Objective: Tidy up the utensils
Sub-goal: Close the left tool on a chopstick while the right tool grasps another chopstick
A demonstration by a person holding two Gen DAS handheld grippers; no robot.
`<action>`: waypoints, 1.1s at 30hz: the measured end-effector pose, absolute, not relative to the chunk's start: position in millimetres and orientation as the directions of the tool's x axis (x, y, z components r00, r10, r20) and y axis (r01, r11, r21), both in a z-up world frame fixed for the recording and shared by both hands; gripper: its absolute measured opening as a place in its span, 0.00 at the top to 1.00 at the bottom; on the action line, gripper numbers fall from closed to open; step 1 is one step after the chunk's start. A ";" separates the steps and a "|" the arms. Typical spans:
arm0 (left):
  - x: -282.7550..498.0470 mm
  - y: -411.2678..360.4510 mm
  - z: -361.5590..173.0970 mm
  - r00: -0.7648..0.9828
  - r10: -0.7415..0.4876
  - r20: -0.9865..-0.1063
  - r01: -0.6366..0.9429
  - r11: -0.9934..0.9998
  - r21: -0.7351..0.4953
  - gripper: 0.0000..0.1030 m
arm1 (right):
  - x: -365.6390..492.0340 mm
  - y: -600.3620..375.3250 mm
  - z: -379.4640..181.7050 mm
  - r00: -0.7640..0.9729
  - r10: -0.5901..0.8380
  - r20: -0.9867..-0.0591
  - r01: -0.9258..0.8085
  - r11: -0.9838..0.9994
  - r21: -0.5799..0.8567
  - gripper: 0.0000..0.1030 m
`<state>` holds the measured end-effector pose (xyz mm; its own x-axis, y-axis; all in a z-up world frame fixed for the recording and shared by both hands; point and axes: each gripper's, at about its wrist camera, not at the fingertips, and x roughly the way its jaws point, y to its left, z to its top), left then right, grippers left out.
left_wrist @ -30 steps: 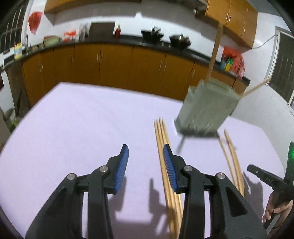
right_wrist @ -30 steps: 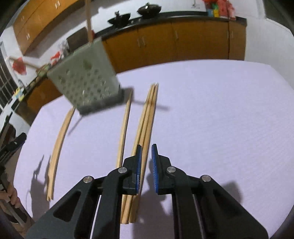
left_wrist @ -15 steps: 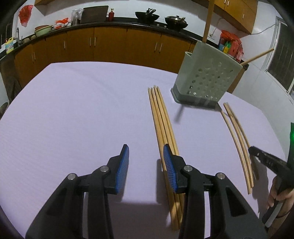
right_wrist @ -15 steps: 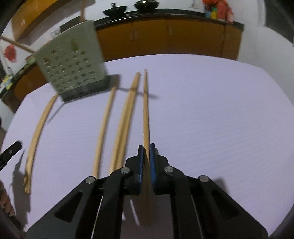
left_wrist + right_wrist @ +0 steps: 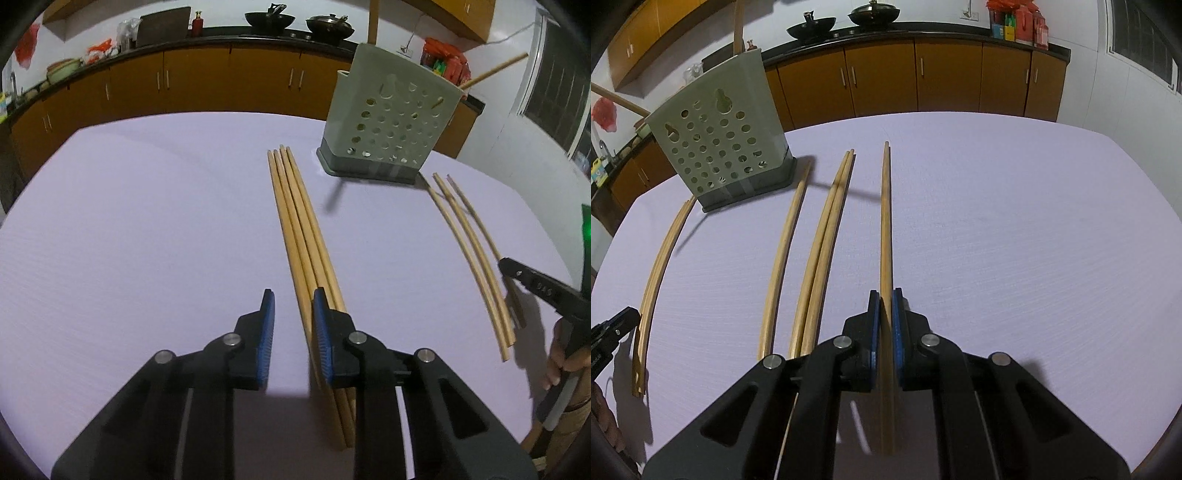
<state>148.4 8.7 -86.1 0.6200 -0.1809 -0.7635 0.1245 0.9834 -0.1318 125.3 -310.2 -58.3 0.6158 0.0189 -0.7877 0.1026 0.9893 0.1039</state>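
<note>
- The right gripper (image 5: 882, 325) had its jaws clamped on one chopstick (image 5: 885, 221), which pointed toward the far edge of the lilac surface (image 5: 997, 221)
- The left gripper (image 5: 293, 325) hung with jaws apart over the near end of a chopstick bundle (image 5: 295, 221); nothing was between them
- The perforated grey holder (image 5: 391, 125) stood upright at the far side; loose chopsticks (image 5: 465, 243) lay to its right

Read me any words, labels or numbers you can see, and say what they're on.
None can be read.
Embossed marks on the right gripper arm: too blurred.
Colourful packages on the counter: print too small.
Yellow bottle label: too small.
Utensil holder, chopstick: no text.
</note>
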 end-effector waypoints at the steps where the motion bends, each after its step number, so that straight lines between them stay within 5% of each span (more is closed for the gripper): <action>1: 148.8 8.9 -86.1 0.619 -0.170 -0.767 0.121 0.985 -0.120 0.78 | 127.3 -306.7 -58.1 0.615 0.015 -0.788 0.103 0.990 0.099 0.93; 11: 154.0 4.1 -88.9 0.618 -0.131 -0.775 0.102 0.991 -0.086 0.79 | 120.6 -307.1 -57.2 0.612 0.025 -0.790 0.096 0.990 0.105 0.92; 15: 162.9 7.0 -89.4 0.619 -0.102 -0.779 0.078 0.995 -0.068 0.92 | 121.9 -302.4 -57.3 0.616 0.022 -0.787 0.075 0.993 0.087 0.92; 33: 187.5 57.4 -85.8 0.630 -0.040 -0.776 -0.021 0.997 -0.069 0.87 | 133.5 -315.6 -57.8 0.629 -0.052 -0.775 0.117 0.993 0.029 0.92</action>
